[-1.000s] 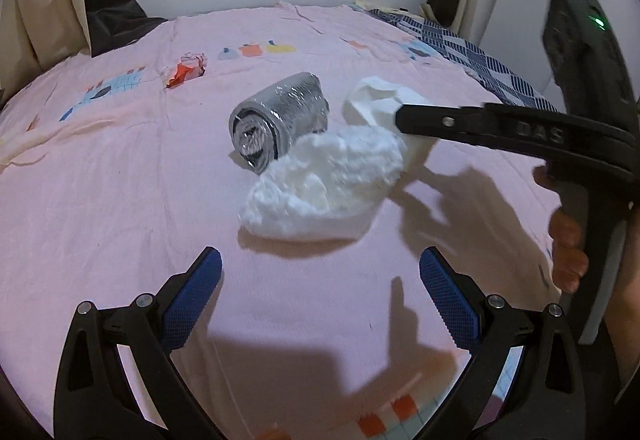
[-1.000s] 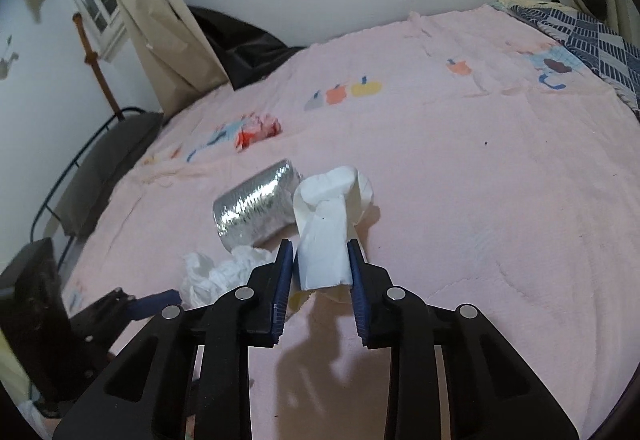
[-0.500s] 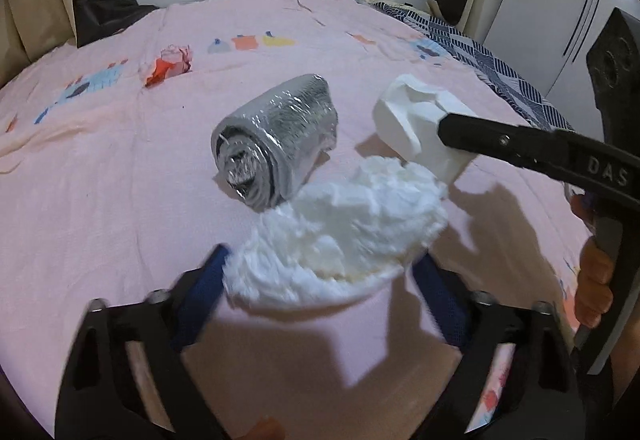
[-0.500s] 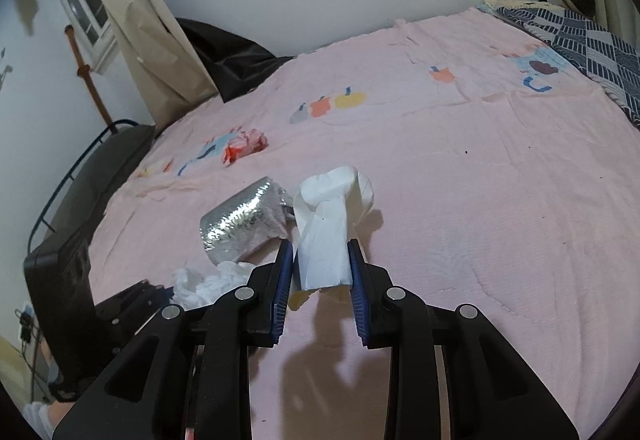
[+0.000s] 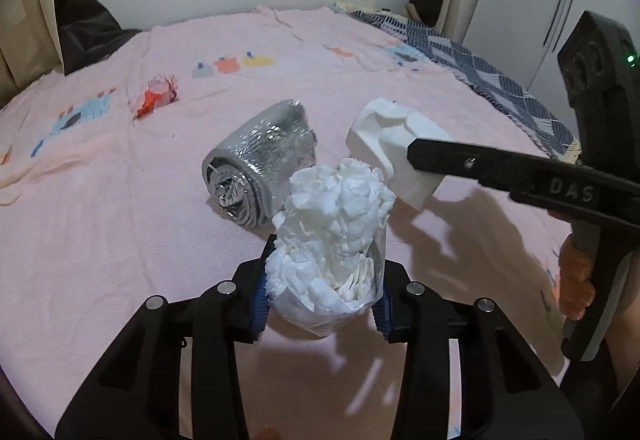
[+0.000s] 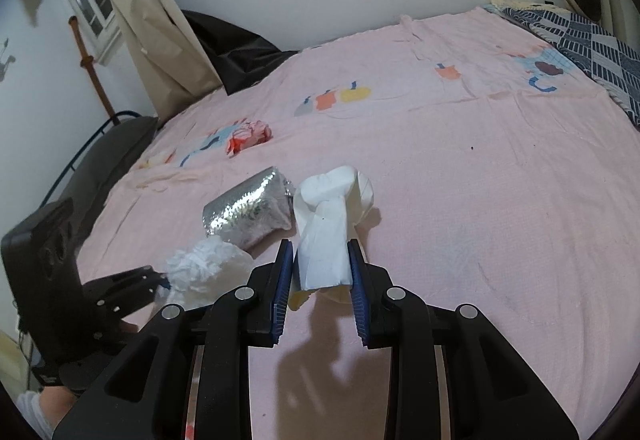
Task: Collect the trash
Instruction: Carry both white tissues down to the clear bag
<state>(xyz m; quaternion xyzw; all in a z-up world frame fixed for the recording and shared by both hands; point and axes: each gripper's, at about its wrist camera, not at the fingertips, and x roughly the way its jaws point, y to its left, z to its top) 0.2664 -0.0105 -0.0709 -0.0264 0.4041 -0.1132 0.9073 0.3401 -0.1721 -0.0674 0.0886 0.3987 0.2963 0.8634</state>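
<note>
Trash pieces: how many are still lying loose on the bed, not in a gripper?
2: silver foil roll mid-bed, red-and-white wrapper farther back. Others may lie out of view.

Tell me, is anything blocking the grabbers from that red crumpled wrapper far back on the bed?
Partly. The silver foil roll lies between both grippers and the red crumpled wrapper; otherwise only pink sheet.

Left wrist view: sits just behind left tool [image 5: 322,280], angled down across the pink bed [image 5: 120,220], close in, facing the far wall. Right wrist view: behind right tool [image 6: 320,272], same downward tilt, facing the window corner. Both share the silver roll [image 5: 260,168] [image 6: 248,212] and each other's tool.
</note>
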